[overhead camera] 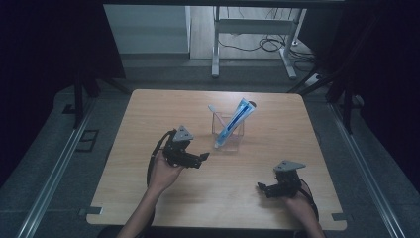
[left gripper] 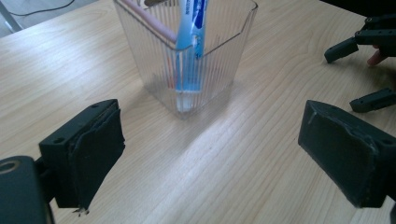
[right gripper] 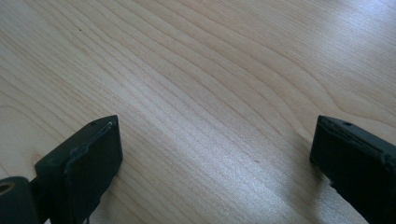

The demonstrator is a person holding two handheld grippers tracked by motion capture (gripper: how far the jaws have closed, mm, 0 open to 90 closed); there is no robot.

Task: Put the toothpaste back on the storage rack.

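Nearest to us, our right gripper sits low over the counter, well short of the clear cup and off to its right. Its jaws are spread wide with nothing between them; in the right gripper view they frame bare wood grain. Our right hand comes in from the counter's near edge with the gripper turned leftward, which reads as waiting rather than working.

A little farther in, our left gripper hovers just short of the cup, on its left side. It is also released, jaws wide apart and empty. In the left gripper view the jaws bracket the cup dead ahead, so we judge it is lined up on the cup or its contents. Our left hand cups the gripper from below, the forearm angling up from the near edge.

Farthest, the cup stands upright near the counter's middle. A blue and white toothpaste tube leans in it, top tilted up and right past the rim. A toothbrush leans the other way, its pink handle against the cup's wall. Both rest there because the cup's walls prop them.
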